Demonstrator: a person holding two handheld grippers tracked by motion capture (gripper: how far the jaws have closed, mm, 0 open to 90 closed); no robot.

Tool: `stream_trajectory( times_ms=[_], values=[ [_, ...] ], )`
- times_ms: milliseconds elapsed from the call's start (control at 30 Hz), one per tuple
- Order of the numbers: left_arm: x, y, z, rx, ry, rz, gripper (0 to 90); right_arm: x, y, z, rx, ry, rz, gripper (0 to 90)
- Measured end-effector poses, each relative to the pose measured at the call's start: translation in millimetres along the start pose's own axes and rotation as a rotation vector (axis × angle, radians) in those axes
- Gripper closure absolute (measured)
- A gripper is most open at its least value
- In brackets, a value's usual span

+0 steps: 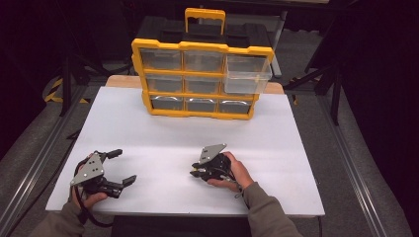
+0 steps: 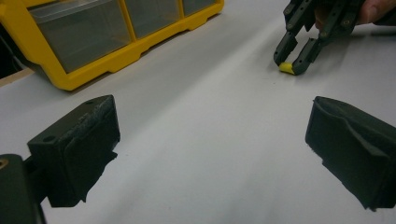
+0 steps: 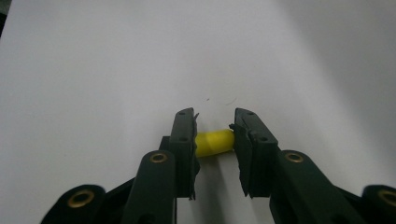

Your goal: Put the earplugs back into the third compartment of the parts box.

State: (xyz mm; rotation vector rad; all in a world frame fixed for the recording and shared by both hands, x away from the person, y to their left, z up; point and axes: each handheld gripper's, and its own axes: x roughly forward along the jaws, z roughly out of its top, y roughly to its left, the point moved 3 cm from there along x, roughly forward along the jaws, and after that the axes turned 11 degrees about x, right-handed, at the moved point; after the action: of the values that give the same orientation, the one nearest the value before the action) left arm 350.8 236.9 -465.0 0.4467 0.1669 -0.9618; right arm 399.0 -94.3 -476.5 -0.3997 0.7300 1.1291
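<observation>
A small yellow cylinder-shaped piece (image 3: 214, 142) lies on the white table top, pinched between the two black jaws of my right gripper (image 3: 215, 135). The left gripper view shows the same grip from afar: the right gripper (image 2: 293, 63) tips down onto the yellow piece (image 2: 285, 68) at the table surface. From above, the right gripper (image 1: 196, 173) sits at the front middle of the table in a person's hand. My left gripper (image 1: 123, 168) rests at the front left, jaws wide apart with nothing between them (image 2: 210, 140).
A yellow organizer case (image 1: 200, 74) with clear drawers stands upright at the back of the white board (image 1: 188, 133); its upper right drawer (image 1: 246, 74) is pulled partly out. Dark floor and metal rails flank the table on both sides.
</observation>
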Motion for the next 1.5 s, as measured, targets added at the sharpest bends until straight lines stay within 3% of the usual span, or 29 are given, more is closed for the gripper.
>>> stream_trajectory(
  times_ms=[167,433,967,1267,1500],
  values=[
    [-0.8,-0.2,0.4,0.002,-0.004,0.002,4.1,-4.3,3.1,1.7,-0.014,-0.014,-0.010,70.8],
    [-0.9,0.1,0.1,-0.001,-0.003,0.002,4.2,-24.4,5.4,9.0,-0.022,-0.087,-0.057,71.9],
    [-0.8,0.0,0.2,-0.002,-0.001,0.002,4.2,-85.3,6.9,23.2,-0.023,-0.261,-0.151,73.1],
    [-0.8,0.1,0.1,-0.004,-0.001,0.002,4.2,-106.1,5.0,25.3,-0.021,-0.305,-0.191,73.3],
    [-1.0,0.1,0.3,-0.005,-0.005,0.004,4.2,-132.0,2.0,32.6,-0.025,-0.358,-0.254,73.7]
  ],
)
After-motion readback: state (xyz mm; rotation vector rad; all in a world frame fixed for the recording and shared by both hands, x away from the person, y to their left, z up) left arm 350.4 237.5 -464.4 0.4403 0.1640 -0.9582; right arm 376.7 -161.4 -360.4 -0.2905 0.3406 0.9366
